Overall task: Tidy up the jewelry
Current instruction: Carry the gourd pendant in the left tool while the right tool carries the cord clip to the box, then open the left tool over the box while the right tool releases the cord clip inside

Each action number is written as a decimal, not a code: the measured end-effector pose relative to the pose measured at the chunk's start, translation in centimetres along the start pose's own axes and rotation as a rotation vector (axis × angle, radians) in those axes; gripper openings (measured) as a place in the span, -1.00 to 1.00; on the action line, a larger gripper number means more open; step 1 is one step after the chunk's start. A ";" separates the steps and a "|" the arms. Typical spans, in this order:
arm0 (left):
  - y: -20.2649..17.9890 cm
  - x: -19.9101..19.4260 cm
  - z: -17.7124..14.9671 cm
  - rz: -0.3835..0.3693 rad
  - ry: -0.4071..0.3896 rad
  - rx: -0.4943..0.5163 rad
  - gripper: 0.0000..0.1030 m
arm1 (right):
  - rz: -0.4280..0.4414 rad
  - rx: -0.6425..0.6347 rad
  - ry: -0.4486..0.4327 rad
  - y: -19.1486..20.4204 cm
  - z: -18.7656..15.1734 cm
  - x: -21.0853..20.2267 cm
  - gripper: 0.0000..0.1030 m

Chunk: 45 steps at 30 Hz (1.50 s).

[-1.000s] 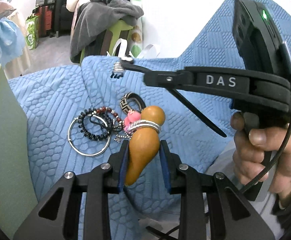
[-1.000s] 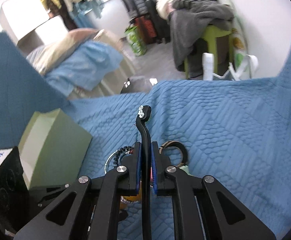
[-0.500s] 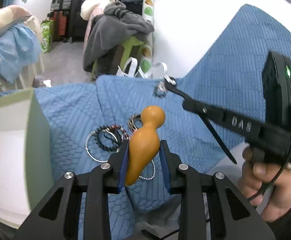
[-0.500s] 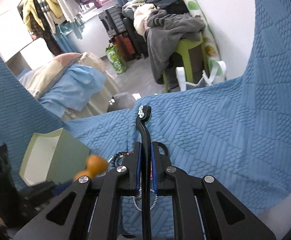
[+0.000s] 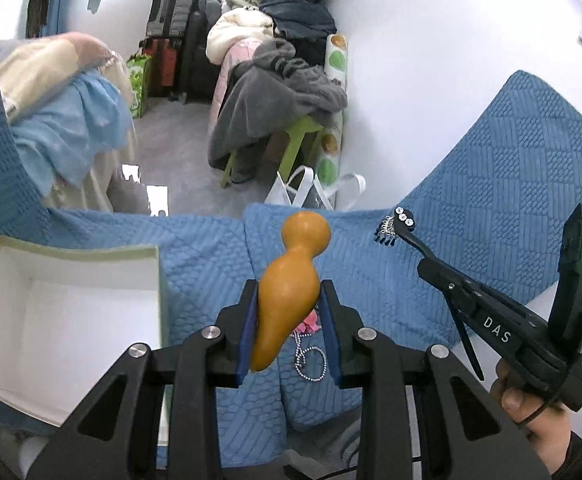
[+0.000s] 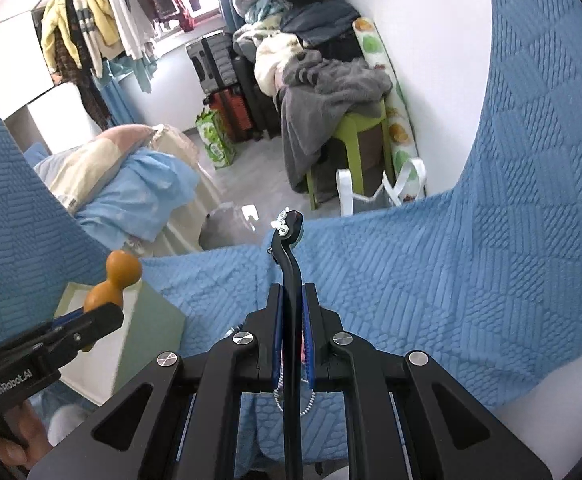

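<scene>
Left wrist: gourd (image 5: 287,300) raised (gripper (image 5: 289,312) clamped), box (image 5: 67,320) now near, bracelets gone.

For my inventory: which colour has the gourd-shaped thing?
Orange-brown gourd, clearest in the left wrist view.

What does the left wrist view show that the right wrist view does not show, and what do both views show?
Only the left wrist view shows the white inside of the pale green open box and the right gripper from the side, with a hand on its handle.

Only the right wrist view shows the clothes rack with hanging garments and the left gripper from the side.

Both show the orange gourd-shaped ornament clamped in the left gripper, the black hair clip with small white stones clamped in the right gripper, the silver bead chain, and the blue quilted cover.
</scene>
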<state>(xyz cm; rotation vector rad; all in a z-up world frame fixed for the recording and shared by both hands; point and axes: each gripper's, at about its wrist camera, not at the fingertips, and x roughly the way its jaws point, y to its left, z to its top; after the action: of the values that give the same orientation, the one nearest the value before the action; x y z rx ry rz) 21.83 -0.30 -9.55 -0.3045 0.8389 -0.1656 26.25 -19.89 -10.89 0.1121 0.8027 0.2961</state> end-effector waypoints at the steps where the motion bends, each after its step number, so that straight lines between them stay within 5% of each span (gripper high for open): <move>1: 0.0 -0.5 0.3 0.004 -0.004 0.007 -0.41 | -0.003 -0.003 -0.007 0.4 0.3 -0.4 -0.87; 17: 7.7 -7.8 3.2 0.093 -0.079 -0.007 -0.40 | 0.066 -0.058 -0.114 11.6 3.9 -3.7 -0.87; 30: 15.6 -4.8 0.1 0.149 0.007 -0.064 -0.40 | 0.105 -0.123 0.042 19.4 -1.6 4.2 -0.87; 45: 20.3 -0.4 -4.7 0.183 0.174 -0.138 -0.41 | 0.101 -0.198 0.235 22.2 -8.0 10.6 -0.86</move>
<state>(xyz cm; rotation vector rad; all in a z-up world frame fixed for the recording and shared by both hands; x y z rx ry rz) 18.58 18.00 -18.88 -0.3442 1.0481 0.0375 22.61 4.38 -19.09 -0.0701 0.9972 0.4891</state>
